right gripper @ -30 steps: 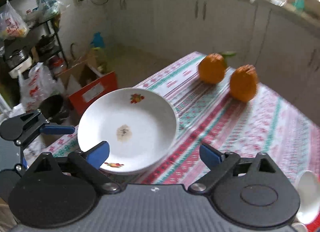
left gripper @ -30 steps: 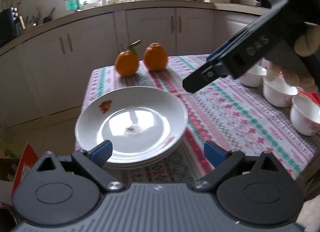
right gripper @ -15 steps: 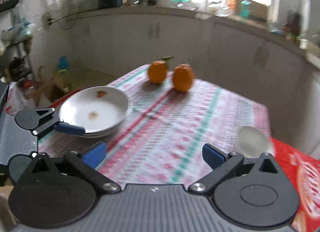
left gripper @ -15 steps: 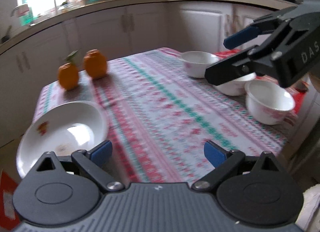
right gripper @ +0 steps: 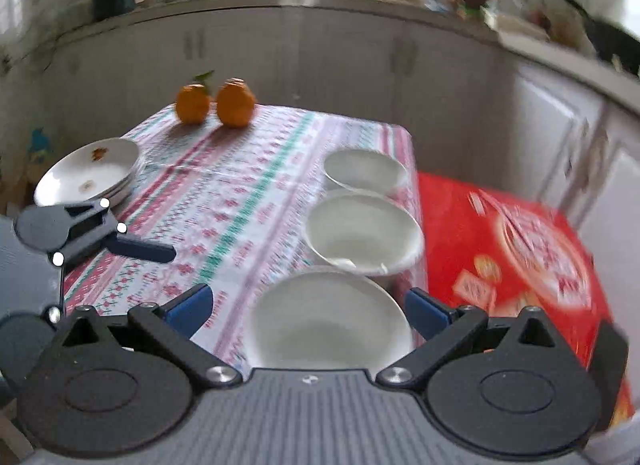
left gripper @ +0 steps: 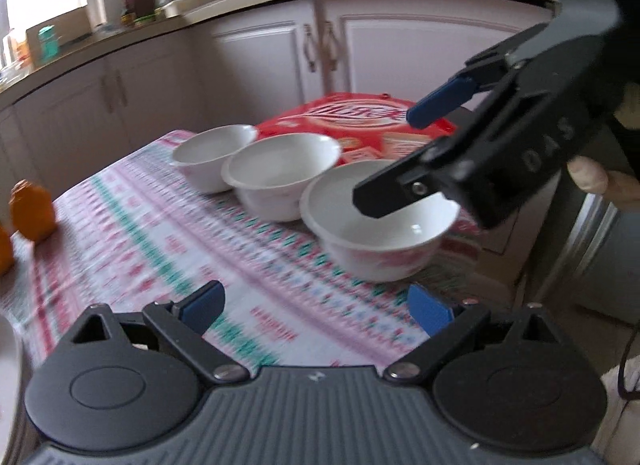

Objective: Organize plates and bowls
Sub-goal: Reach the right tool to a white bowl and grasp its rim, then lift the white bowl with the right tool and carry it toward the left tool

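Three white bowls stand in a row along the table's right edge: the nearest bowl [right gripper: 328, 317] [left gripper: 380, 225], the middle bowl [right gripper: 362, 229] [left gripper: 280, 177] and the far bowl [right gripper: 364, 169] [left gripper: 212, 153]. A stack of white plates [right gripper: 88, 171] rests at the table's left edge. My right gripper [right gripper: 308, 305] is open and hovers over the nearest bowl, which lies between its blue fingertips. My left gripper [left gripper: 316, 307] is open above the tablecloth, short of the bowls, holding nothing. In the left wrist view the right gripper [left gripper: 404, 157] hangs above the nearest bowl.
Two oranges [right gripper: 216, 103] sit at the table's far end. A red printed box [right gripper: 512, 245] lies just beyond the table's right edge, beside the bowls. White kitchen cabinets [right gripper: 320, 61] curve around behind. The patterned tablecloth [right gripper: 224, 193] covers the table.
Both grippers have swung away from the plate stack toward the bowls on the right. The right gripper now hovers over the nearest bowl. Both stay open.
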### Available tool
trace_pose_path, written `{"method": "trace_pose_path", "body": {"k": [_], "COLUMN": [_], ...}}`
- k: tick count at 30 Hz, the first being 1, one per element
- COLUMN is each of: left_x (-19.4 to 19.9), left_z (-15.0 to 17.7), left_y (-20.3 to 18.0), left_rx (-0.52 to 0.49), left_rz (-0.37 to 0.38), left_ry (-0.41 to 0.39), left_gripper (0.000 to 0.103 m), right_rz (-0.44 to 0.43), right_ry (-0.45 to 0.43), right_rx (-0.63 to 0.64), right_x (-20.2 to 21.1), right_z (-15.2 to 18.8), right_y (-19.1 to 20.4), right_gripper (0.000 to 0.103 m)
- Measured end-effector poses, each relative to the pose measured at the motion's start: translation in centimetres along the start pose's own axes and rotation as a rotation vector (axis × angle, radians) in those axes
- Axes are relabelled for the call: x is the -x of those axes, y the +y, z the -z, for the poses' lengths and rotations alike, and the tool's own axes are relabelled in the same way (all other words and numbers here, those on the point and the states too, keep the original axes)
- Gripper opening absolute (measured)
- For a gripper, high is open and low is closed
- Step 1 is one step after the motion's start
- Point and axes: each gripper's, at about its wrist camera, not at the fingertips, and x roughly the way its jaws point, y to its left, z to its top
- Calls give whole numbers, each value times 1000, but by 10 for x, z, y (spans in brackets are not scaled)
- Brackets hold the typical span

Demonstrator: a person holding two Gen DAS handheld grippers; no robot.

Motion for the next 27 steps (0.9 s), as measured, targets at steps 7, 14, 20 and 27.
{"method": "trace_pose_path", "body": {"k": [7, 14, 20, 27], "left_x": [-24, -35, -35, -36], "left_z": [-5, -12, -15, -15], "left_y": [-22, -25, -27, -26], "left_rx": [-36, -10, -5, 4], "left_rz": [30, 36, 45, 55], "left_ry": [-2, -8, -24, -27], "left_gripper": [98, 96, 92, 86], "right_rz": [-67, -139, -197, -219], "right_ry": [44, 79, 107, 120], "right_rx": [-77, -98, -138, -145], "right_x": [-13, -32, -44, -48], "right_z": [13, 9, 4, 1], "right_y": [-31, -46, -54, -56], "right_gripper": [103, 98, 84, 79]}}
